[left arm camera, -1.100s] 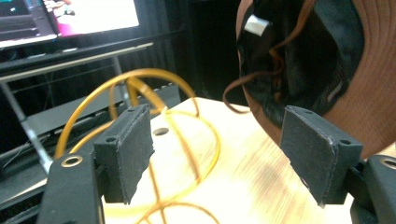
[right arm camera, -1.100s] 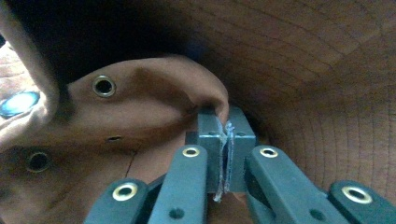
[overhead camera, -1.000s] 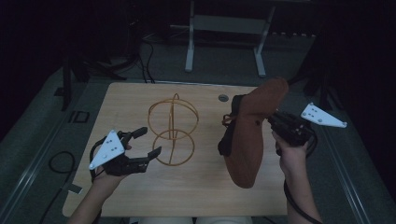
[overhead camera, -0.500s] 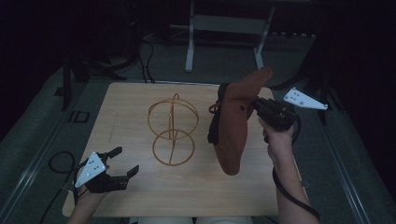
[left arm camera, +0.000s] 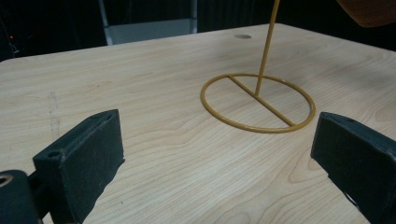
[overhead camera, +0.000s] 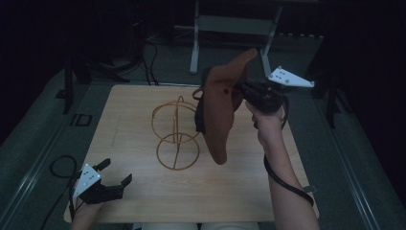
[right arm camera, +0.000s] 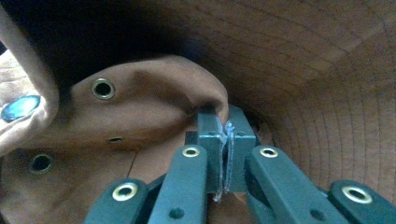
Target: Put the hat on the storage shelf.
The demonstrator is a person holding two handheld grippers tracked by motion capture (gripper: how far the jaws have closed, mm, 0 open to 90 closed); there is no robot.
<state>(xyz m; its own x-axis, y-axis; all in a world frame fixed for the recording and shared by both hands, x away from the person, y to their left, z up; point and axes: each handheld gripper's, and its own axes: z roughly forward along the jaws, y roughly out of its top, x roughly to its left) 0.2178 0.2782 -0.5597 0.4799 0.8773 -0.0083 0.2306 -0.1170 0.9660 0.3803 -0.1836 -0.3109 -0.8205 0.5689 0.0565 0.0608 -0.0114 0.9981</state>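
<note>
A pale wooden desk [overhead camera: 143,191] with fine straight grain and rounded corners carries a mustard-yellow wire stand [overhead camera: 176,139]: a flat ring base crossed by one bar, a thin upright rod, and wire hoops curving at the top. It stands near the desk's centre.

The brown hat [overhead camera: 221,112] is soft cloth with a wide floppy brim and small metal eyelets in the crown. It hangs in the air at about 3 o'clock from the stand, its brim drooping toward the desk, just beside the wire hoops; whether it touches them cannot be told.

The right gripper [overhead camera: 242,90] is closed tight on the hat's fabric. In the right gripper view the right gripper [right arm camera: 223,154] pinches a fold, and there the concentric stitched rows of the brim and three ringed eyelets show plainly.

The left gripper [overhead camera: 115,179] sits at the desk's 7 o'clock corner, jaws spread wide and holding nothing. The left gripper view shows its rough black pads [left arm camera: 88,154] framing the stand's ring base [left arm camera: 258,103].
</note>
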